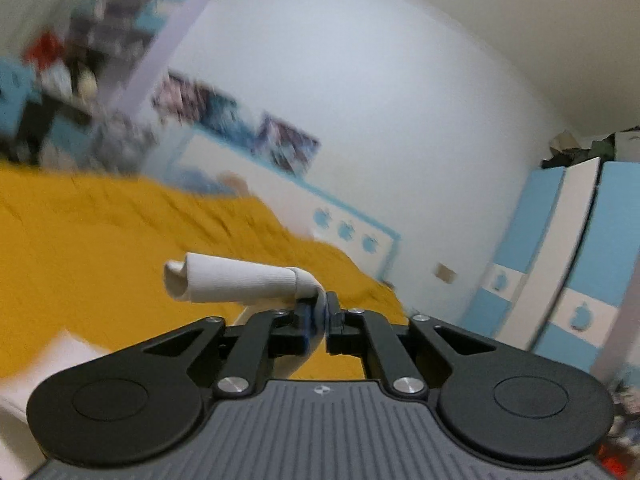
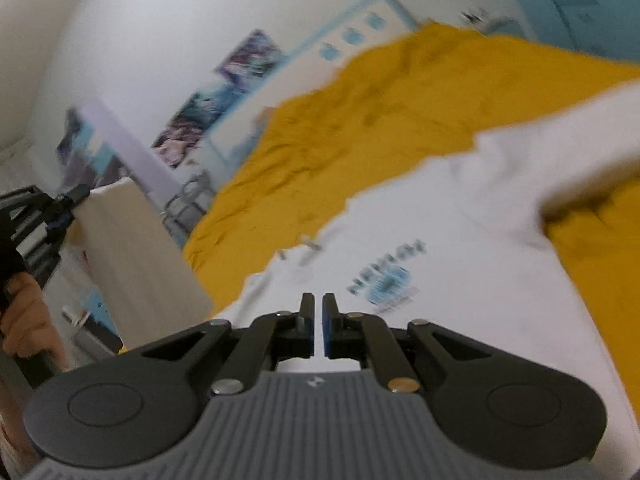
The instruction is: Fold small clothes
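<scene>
A white garment's ribbed sleeve (image 1: 232, 282) sticks out to the left of my left gripper (image 1: 320, 306), which is shut on the cloth where it bends between the pads. In the right wrist view the same left gripper (image 2: 74, 200) shows at the left edge, holding a lifted white panel of fabric (image 2: 132, 248), with a person's hand (image 2: 24, 320) behind it. My right gripper (image 2: 316, 300) is shut and holds nothing. It hovers over a white shirt (image 2: 420, 220) with a blue print (image 2: 390, 280), spread on a yellow bedspread (image 2: 400, 100).
The yellow bedspread (image 1: 100, 240) covers the bed. A white headboard with blue apple shapes (image 1: 344, 230) and posters (image 1: 288, 144) line the wall behind. Blue and white wardrobe doors (image 1: 560, 260) stand at the right, and cluttered shelves (image 1: 60, 72) at the far left.
</scene>
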Action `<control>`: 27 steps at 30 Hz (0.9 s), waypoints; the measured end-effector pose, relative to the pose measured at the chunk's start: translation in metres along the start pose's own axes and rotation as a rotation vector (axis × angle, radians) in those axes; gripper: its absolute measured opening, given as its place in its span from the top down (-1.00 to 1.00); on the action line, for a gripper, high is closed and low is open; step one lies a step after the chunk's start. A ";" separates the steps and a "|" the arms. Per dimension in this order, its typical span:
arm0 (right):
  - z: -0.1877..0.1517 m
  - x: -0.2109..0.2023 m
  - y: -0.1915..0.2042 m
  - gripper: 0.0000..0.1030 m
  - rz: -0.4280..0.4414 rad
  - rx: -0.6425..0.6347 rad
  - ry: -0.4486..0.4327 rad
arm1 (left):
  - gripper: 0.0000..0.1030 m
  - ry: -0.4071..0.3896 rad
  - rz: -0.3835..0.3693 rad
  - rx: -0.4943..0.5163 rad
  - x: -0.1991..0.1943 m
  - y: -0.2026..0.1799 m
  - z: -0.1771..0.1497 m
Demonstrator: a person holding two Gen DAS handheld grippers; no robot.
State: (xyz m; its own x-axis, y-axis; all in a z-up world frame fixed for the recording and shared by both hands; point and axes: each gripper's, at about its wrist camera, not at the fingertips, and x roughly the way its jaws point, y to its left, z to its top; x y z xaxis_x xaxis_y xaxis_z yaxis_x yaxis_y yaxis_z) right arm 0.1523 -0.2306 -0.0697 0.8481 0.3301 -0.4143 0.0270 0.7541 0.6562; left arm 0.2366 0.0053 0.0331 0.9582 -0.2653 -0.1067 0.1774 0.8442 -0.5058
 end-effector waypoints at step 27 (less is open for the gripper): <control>-0.025 0.039 0.012 0.98 -0.035 -0.100 0.072 | -0.31 0.415 -0.084 -0.065 -0.059 0.116 0.037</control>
State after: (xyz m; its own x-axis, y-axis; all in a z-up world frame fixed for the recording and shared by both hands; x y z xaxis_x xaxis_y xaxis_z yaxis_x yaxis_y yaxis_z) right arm 0.1725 -0.1948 -0.0934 0.8074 0.3394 -0.4826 0.0005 0.8176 0.5758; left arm 0.2089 0.1364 0.0122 0.7671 -0.5078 -0.3920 0.2234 0.7842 -0.5789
